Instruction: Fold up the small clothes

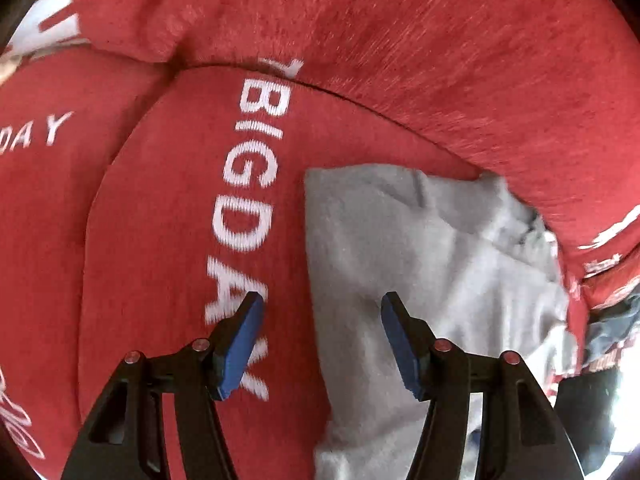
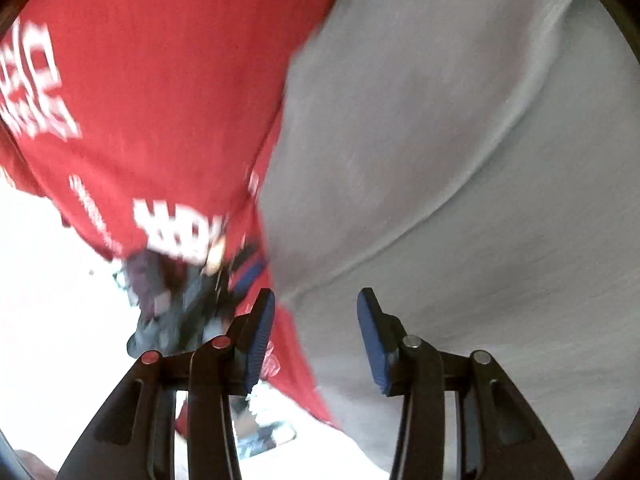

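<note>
A small grey garment point(image 1: 420, 264) lies crumpled on a red cloth printed with white "BIG DAY" letters point(image 1: 248, 184). My left gripper point(image 1: 322, 308) is open and empty, close above the garment's left edge, with one blue pad over the red cloth and one over the grey fabric. In the right wrist view the grey garment point(image 2: 460, 160) fills the right side, with a seam line across it, and the red cloth point(image 2: 160, 100) fills the left. My right gripper point(image 2: 316, 304) is open and empty, close above the garment's edge. This view is motion-blurred.
The red cloth rises in a thick padded fold point(image 1: 400, 40) behind the garment. Dark mixed fabric point(image 2: 180, 292) lies at the red cloth's edge, next to a bright white area point(image 2: 52, 280). More dark and red fabric point(image 1: 608, 332) sits at the right.
</note>
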Action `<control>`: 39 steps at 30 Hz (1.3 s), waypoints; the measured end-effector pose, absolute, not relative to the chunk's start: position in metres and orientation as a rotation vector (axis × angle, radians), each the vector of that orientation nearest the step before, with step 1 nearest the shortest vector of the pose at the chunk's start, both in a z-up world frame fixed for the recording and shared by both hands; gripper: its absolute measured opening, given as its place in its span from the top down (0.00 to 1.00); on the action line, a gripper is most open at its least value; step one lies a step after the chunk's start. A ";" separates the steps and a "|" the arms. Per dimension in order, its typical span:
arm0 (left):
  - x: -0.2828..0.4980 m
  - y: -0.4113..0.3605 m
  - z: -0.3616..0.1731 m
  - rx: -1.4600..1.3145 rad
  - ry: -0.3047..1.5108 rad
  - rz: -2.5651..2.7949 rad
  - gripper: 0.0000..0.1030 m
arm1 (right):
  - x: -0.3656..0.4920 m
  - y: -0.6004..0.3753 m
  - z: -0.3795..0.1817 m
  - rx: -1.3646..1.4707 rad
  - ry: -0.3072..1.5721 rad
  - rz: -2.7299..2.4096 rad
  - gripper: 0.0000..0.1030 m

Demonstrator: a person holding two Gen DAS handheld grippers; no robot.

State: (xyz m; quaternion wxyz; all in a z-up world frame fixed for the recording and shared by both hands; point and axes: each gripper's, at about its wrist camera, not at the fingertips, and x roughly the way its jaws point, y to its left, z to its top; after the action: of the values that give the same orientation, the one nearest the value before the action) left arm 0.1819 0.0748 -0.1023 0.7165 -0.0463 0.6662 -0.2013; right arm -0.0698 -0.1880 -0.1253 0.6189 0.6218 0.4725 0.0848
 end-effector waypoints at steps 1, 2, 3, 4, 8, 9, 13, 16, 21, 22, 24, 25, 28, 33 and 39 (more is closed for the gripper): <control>0.183 0.072 -0.098 -0.093 1.455 -0.453 0.40 | -0.063 -0.173 -0.129 1.436 1.093 0.217 0.54; 0.184 0.070 -0.098 -0.097 1.458 -0.467 0.40 | -0.051 -0.152 -0.136 1.446 1.093 0.242 0.54; 0.184 0.070 -0.098 -0.105 1.461 -0.472 0.40 | -0.041 -0.138 -0.142 1.458 1.091 0.256 0.54; 0.184 0.069 -0.098 -0.104 1.455 -0.478 0.47 | -0.030 -0.121 -0.150 1.472 1.090 0.266 0.54; 0.186 0.069 -0.098 -0.061 1.439 -0.502 0.84 | -0.013 -0.098 -0.163 1.492 1.086 0.234 0.67; 0.187 0.072 -0.097 -0.061 1.431 -0.500 0.90 | -0.006 -0.101 -0.163 1.499 1.076 0.218 0.84; 0.189 0.086 -0.085 -0.033 1.369 -0.499 0.90 | 0.010 -0.098 -0.155 1.536 1.009 0.242 0.93; 0.191 0.094 -0.091 0.025 1.368 -0.454 0.90 | 0.020 -0.086 -0.143 1.441 1.033 0.301 0.93; 0.180 0.103 -0.083 0.049 1.342 -0.401 0.90 | 0.013 -0.070 -0.171 1.448 1.097 0.254 0.92; 0.177 0.103 -0.080 0.057 1.339 -0.399 0.90 | 0.010 -0.073 -0.169 1.448 1.104 0.252 0.89; 0.169 0.100 -0.073 0.070 1.339 -0.397 0.90 | 0.006 -0.080 -0.158 1.393 1.146 0.272 0.54; 0.165 0.100 -0.070 0.067 1.335 -0.401 0.90 | 0.000 -0.088 -0.149 1.353 1.162 0.283 0.49; 0.148 0.090 -0.059 0.056 1.321 -0.417 0.61 | -0.031 -0.134 -0.122 1.247 1.152 0.228 0.47; 0.125 0.073 -0.043 0.060 1.258 -0.390 0.15 | -0.091 -0.245 -0.108 1.200 1.079 -0.122 0.47; 0.102 0.040 -0.053 0.108 1.274 -0.391 0.15 | -0.128 -0.330 -0.132 1.383 0.955 -0.349 0.48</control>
State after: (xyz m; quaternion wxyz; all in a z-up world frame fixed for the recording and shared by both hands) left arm 0.1017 0.0403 -0.0526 0.7847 0.0501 0.5907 -0.1811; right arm -0.1281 -0.3299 -0.1318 0.6537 0.6098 0.4208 -0.1536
